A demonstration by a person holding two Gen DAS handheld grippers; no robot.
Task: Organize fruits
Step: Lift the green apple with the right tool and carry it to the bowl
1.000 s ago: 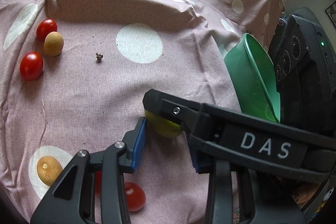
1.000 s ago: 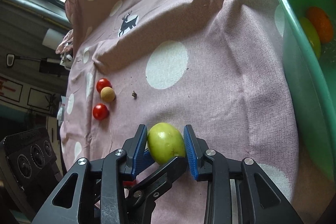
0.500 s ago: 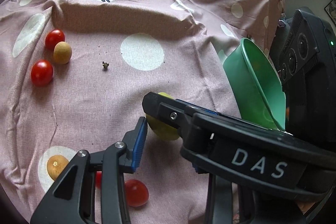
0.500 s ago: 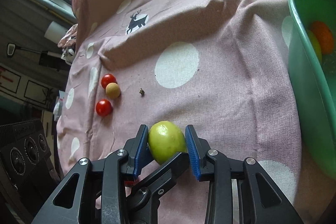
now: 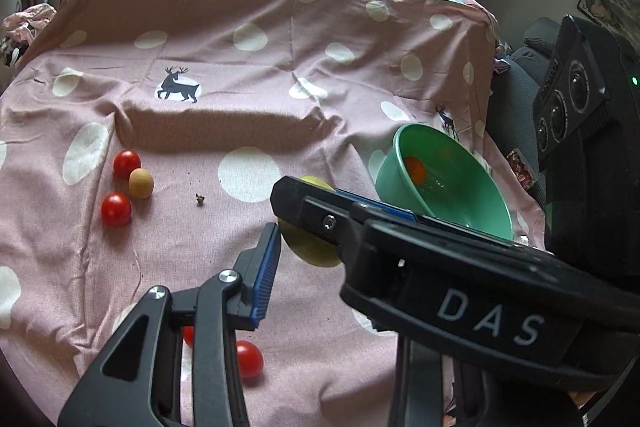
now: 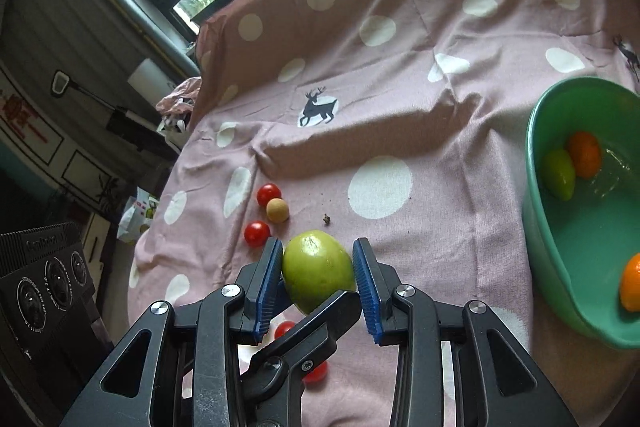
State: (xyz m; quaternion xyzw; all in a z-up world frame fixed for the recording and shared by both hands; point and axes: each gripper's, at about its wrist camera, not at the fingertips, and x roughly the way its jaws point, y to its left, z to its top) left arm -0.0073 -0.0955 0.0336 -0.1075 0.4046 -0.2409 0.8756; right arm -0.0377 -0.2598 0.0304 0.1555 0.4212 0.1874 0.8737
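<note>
My right gripper is shut on a green fruit and holds it above the pink dotted cloth. In the left wrist view the right gripper crosses in front, with the green fruit partly hidden behind its finger. My left gripper is open and empty; only its left finger shows. A green bowl at the right holds a green fruit and two orange fruits. The bowl also shows in the left wrist view.
Two cherry tomatoes and a tan round fruit lie at the left on the cloth. More tomatoes lie near the front edge. A small dark stem scrap lies mid-cloth. A black device stands right of the bowl.
Both grippers have risen and tilted up, so more of the cloth, the bowl's inside and the windows now show. The right gripper still holds the green fruit.
</note>
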